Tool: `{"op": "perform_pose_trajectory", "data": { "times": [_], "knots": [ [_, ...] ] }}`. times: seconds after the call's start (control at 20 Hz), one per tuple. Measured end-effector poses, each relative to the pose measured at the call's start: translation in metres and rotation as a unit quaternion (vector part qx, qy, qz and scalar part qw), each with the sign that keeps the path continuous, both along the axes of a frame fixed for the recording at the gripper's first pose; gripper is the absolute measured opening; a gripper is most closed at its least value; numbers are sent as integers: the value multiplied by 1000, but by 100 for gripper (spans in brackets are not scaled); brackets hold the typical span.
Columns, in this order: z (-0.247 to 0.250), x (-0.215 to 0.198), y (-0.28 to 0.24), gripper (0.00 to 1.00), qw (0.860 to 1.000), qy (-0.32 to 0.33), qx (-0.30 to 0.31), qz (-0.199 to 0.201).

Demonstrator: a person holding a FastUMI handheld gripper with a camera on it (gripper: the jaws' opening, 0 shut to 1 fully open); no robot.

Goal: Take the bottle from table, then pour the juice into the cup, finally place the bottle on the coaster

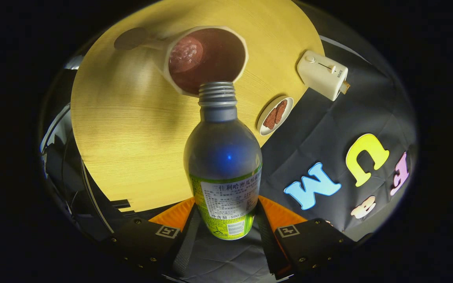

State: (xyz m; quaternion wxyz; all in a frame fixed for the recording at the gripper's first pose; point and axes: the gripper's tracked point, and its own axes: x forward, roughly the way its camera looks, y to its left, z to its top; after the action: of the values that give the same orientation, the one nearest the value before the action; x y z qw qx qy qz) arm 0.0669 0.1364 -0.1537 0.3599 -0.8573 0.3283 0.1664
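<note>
Blue bottle (222, 157) in claw (224, 226) grip

I have one camera, a fisheye riding on the hand-held gripper (224, 224), looking forward along its two fingers (187, 236), which close on the sides of the bottle (223, 157) very near the lens. The view is tipped hard over: the desk (124, 129) stands like a wall ahead, the booth's black cloth wall beside it. The bottle's open neck points away from me to the cup (207, 59), into whose mouth I look. Beyond sit a plate (275, 115) and a toaster (323, 74), both small and curved by the lens.
</note>
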Motion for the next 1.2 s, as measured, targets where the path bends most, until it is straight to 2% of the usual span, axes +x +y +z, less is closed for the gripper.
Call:
{"op": "perform_pose_trajectory", "data": {
  "times": [0.35, 0.55, 1.0, 1.1, 1.2],
  "knots": [
    [0, 1, 1, 75, 1000, -2, -10, 5],
    [-6, 3, 1, 75, 1000, 3, 6, 1],
    [-38, -7, -8, 75, 991, 26, 127, -37],
    [-45, -12, -14, 75, 984, 30, 167, -53],
    [-54, -20, -19, 75, 971, 35, 222, -78]
  ]
}}
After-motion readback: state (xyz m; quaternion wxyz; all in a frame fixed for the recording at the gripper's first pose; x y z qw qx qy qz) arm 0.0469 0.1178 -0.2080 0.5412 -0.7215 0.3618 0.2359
